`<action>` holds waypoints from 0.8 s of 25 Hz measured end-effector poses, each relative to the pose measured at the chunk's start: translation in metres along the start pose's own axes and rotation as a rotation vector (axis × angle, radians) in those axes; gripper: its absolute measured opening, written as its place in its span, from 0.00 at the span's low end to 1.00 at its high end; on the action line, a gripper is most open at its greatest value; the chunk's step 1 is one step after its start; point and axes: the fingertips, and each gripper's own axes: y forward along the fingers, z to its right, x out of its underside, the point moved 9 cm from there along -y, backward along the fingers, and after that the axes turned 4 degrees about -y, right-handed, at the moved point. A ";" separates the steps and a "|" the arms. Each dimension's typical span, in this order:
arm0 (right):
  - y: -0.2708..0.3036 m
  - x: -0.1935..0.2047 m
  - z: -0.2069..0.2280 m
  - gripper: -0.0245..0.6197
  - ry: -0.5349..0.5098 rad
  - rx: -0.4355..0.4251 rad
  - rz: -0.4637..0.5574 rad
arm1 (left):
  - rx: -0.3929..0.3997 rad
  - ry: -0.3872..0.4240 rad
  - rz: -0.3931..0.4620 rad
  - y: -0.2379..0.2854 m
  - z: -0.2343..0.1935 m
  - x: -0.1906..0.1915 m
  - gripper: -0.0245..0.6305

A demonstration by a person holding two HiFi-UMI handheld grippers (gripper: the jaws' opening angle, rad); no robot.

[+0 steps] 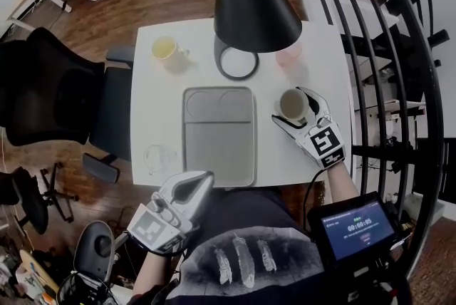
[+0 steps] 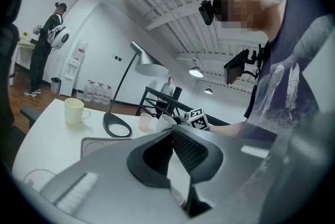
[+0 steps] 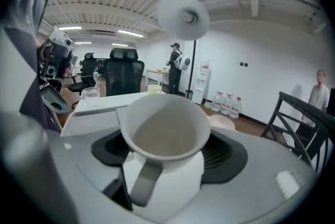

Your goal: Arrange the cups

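Left gripper (image 1: 203, 182) first: fingers (image 2: 188, 149) pressed together, nothing between them, parked low by the near tabletop (image 1: 153, 118) edge, well apart from every cup. Right gripper (image 1: 288, 105): fingers about two-thirds spread, clamped on white mug (image 3: 165, 136) by its body, rim up, handle pointing back toward the wrist. Looks lifted off the tabletop; gap not confirmable. Key relation: grey tray (image 1: 219, 154) just left of the right fingers, long axis running away from the body, two round recesses at its far end, right recess (image 1: 237, 102) just beside the mug. Likely next: short shift left, lower into that recess, keep upright. Yellow mug (image 1: 165, 48) far left of those fingers, pink cup (image 1: 288, 54) just beyond them, glass cup (image 1: 158, 156) near the left fingers, all outside tray.
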 end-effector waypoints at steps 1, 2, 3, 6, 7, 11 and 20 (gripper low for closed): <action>0.001 -0.011 0.002 0.67 -0.022 -0.021 0.019 | -0.004 -0.001 0.005 -0.001 0.000 0.000 0.06; 0.003 -0.021 0.003 0.67 -0.043 -0.046 0.037 | -0.006 -0.001 0.009 -0.002 0.000 0.001 0.06; 0.006 -0.030 0.003 0.67 -0.065 -0.074 0.051 | -0.009 0.000 0.013 -0.003 -0.001 0.002 0.06; 0.023 -0.051 -0.003 0.67 -0.133 -0.161 0.068 | -0.020 -0.001 0.028 -0.010 -0.004 0.004 0.06; 0.031 -0.057 -0.007 0.67 -0.151 -0.187 0.067 | -0.024 -0.003 0.034 -0.013 -0.005 0.004 0.06; 0.063 -0.073 -0.023 0.67 -0.181 -0.277 0.057 | -0.053 -0.030 0.053 -0.029 -0.012 0.002 0.06; 0.127 -0.071 -0.059 0.67 -0.227 -0.433 -0.025 | -0.106 -0.053 0.078 -0.070 -0.032 0.015 0.06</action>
